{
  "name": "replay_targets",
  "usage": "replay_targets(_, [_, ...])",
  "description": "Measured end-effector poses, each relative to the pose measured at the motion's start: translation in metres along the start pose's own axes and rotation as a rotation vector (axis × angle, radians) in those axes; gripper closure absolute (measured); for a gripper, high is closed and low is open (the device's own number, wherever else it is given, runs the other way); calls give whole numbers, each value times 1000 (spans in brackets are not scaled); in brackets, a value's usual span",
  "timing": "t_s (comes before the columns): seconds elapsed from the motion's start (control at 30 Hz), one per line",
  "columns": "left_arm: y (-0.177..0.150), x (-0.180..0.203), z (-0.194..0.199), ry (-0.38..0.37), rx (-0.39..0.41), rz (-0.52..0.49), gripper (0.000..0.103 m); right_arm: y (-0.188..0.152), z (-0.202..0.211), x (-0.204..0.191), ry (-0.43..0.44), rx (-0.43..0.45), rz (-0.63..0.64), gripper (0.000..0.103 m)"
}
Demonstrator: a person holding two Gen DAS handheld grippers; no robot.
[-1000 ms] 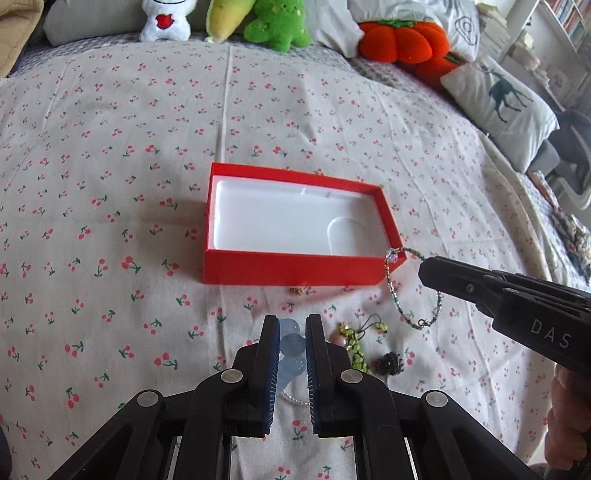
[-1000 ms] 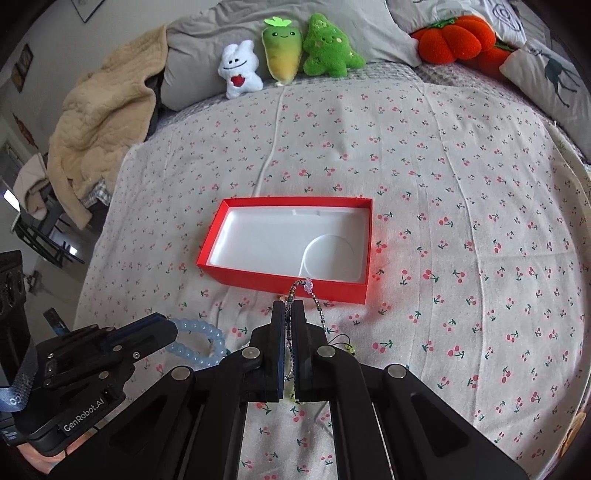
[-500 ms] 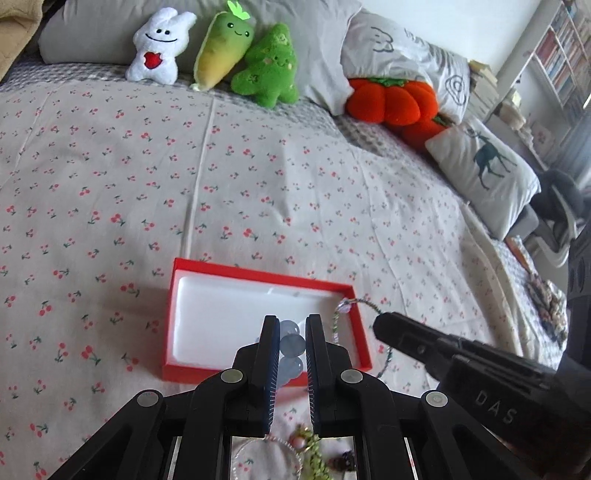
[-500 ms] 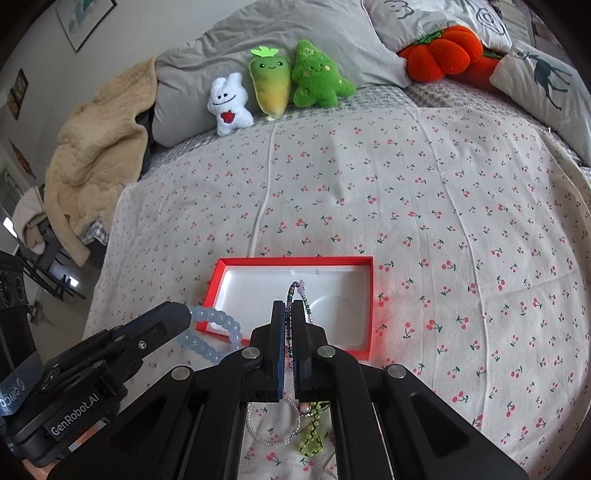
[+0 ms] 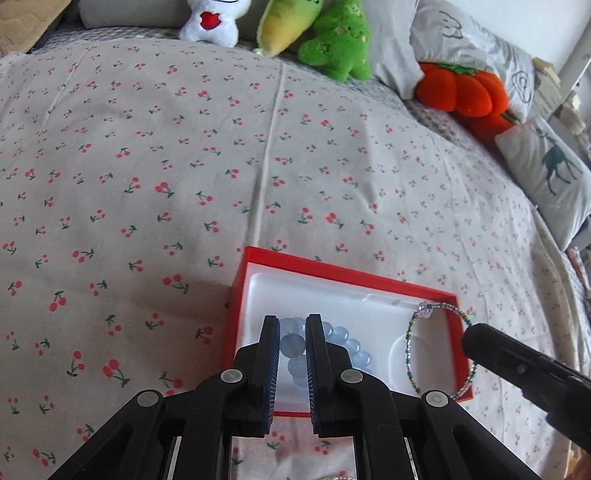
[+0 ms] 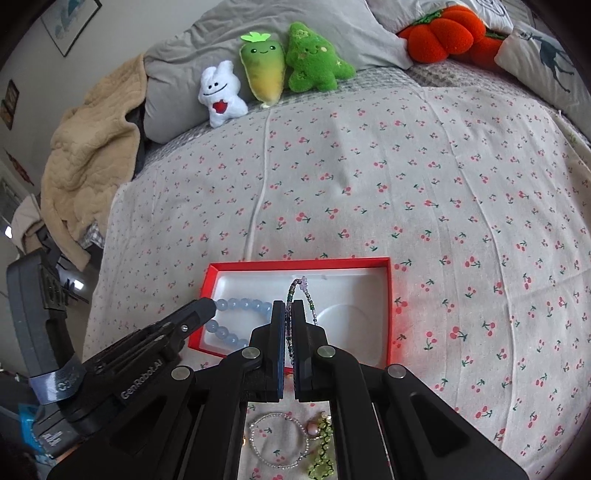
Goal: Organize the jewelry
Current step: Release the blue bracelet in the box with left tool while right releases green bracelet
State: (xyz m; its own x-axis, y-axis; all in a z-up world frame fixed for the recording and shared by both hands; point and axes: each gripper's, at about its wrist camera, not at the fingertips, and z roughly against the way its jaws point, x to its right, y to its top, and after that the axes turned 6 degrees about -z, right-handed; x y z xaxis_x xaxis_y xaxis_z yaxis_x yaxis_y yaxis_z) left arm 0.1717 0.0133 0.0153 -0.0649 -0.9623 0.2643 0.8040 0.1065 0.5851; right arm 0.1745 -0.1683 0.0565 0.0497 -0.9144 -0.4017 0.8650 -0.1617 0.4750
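An open red box [image 5: 332, 266] with a white insert lies on the cherry-print bedspread. My left gripper [image 5: 291, 326] is shut on a pale blue bead bracelet [image 5: 349, 341], which hangs over the left half of the box [image 6: 295, 261]. My right gripper [image 6: 289, 312] is shut on a thin multicoloured bead bracelet [image 6: 311, 300] that loops out over the middle of the insert. In the left wrist view the right gripper [image 5: 472, 338] comes in from the right with the thin bracelet [image 5: 409, 347] above the box's right end. In the right wrist view the left gripper [image 6: 205, 309] holds the blue bracelet [image 6: 240, 305].
More jewelry lies on the bedspread in front of the box: a clear bead bracelet [image 6: 277, 443] and a green bead charm [image 6: 320, 456]. Plush toys [image 6: 273, 70], an orange pumpkin cushion [image 6: 439, 33] and pillows line the headboard end. A beige blanket [image 6: 85, 155] hangs at the left.
Both grippers have carried their bracelets forward from the bedspread in front of the box to above its white insert. The box now sits much closer under both sets of fingers.
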Motion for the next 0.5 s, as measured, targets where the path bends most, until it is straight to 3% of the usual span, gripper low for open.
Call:
replay_targets(0.13, [-3, 1, -2, 55, -6, -47, 94, -1, -8, 6, -20, -18, -7, 100])
replay_targets(0.3, [-6, 6, -7, 112, -5, -118, 94, -1, -17, 26, -136, -18, -7, 100])
replay_targets(0.5, [-6, 10, -6, 120, 5, -141, 94, -2, -16, 42, -133, -6, -15, 98])
